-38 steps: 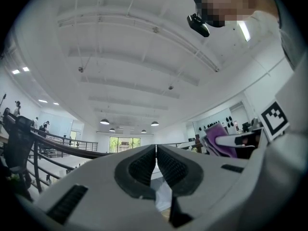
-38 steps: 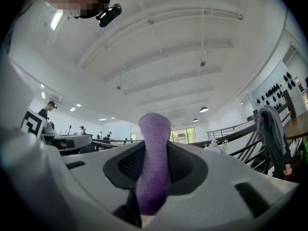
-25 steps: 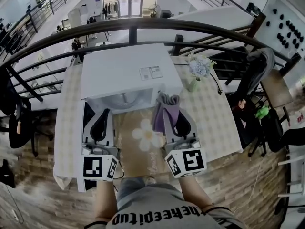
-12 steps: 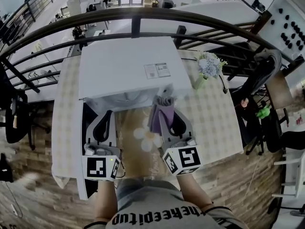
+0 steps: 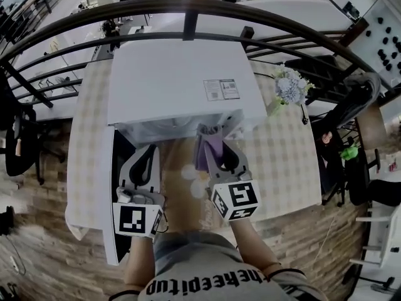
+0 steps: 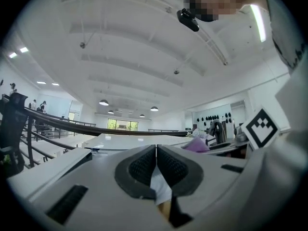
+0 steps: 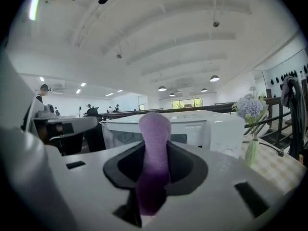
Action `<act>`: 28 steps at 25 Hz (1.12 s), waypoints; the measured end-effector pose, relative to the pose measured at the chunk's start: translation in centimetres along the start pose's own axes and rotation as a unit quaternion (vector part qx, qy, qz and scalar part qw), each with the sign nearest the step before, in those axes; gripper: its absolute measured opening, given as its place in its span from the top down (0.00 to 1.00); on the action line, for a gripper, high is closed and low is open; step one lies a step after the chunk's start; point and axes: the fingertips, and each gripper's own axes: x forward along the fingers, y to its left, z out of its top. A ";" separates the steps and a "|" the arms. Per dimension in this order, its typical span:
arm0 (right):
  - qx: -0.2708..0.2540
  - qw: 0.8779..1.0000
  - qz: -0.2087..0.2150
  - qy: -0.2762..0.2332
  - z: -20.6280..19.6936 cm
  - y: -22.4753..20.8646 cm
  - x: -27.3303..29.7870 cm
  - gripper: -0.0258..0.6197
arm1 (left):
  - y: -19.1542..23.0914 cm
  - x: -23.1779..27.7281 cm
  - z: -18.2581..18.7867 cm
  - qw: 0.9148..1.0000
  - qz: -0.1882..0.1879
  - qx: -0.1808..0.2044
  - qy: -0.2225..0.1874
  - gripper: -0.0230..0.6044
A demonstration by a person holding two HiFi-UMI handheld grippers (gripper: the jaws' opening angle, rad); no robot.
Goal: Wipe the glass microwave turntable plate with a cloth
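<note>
A white microwave (image 5: 175, 80) stands on the checked table (image 5: 282, 162) with its door (image 5: 111, 187) swung open to the left. My right gripper (image 5: 212, 137) is shut on a purple cloth (image 5: 213, 149), held at the front of the microwave's opening. In the right gripper view the cloth (image 7: 154, 148) sticks up between the jaws, with the microwave (image 7: 192, 129) just behind. My left gripper (image 5: 148, 150) hovers beside the open door, its pads (image 6: 144, 165) pressed together. I cannot make out the glass plate in any view.
A vase of pale flowers (image 5: 289, 86) stands on the table right of the microwave. A tan mat with a white flower print (image 5: 191, 173) lies between the grippers. A dark railing (image 5: 188, 8) runs behind the table. Chairs and bags sit at the right.
Both grippers have moved forward to the microwave. The cloth in the right gripper now reaches the opening. The head view has shifted closer over the microwave.
</note>
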 end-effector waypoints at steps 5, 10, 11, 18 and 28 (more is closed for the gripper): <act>-0.001 0.999 0.010 0.037 -2.1 0.2 2.2 0.80 | -0.2 0.5 -1.0 1.000 -0.012 0.000 0.007 0.95; 0.002 0.997 0.016 0.072 -4.2 0.1 4.6 0.80 | -0.3 0.6 -2.4 0.999 -0.025 -0.003 0.024 0.95; 0.000 0.997 0.017 0.081 -4.7 0.1 5.1 0.80 | -0.3 0.6 -2.8 0.999 -0.028 -0.004 0.032 0.95; -0.025 0.991 0.028 0.125 -7.0 0.3 8.3 0.80 | -0.8 0.6 -3.9 0.998 -0.046 -0.011 0.051 0.95; -0.041 0.985 0.014 0.169 -9.1 -0.2 11.8 0.80 | -1.0 0.5 -3.9 0.997 -0.058 -0.011 0.052 0.95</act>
